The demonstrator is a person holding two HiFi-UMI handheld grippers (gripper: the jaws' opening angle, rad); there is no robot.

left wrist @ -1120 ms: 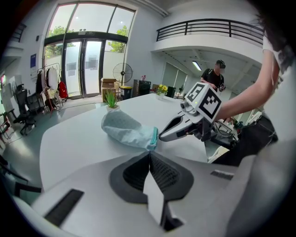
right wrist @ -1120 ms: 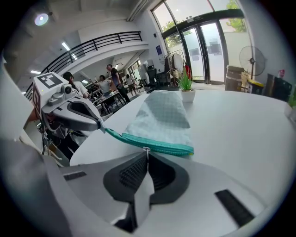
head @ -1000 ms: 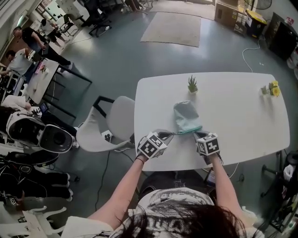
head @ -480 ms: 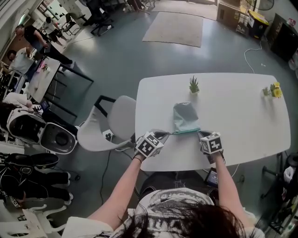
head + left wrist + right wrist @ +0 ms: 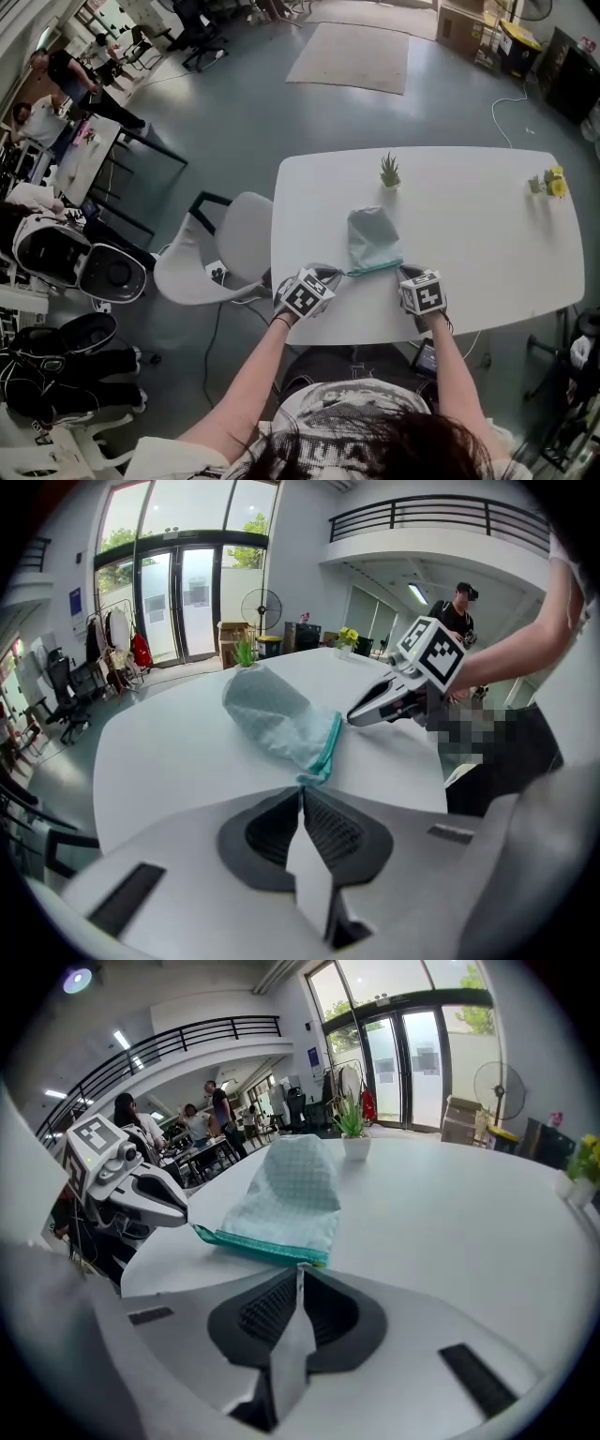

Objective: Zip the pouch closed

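While the pale teal fabric pouch (image 5: pixel 373 234) lies flat on the white tabletop (image 5: pixel 487 225), the left gripper (image 5: pixel 336 274) is pressed together on the left end of its darker teal zipper band (image 5: pixel 375 269), and the right gripper (image 5: pixel 401 273), the band's right tip between its jaws, is opening. The step probably goes best with the left pinch anchoring the band taut and any pull running straight along it.
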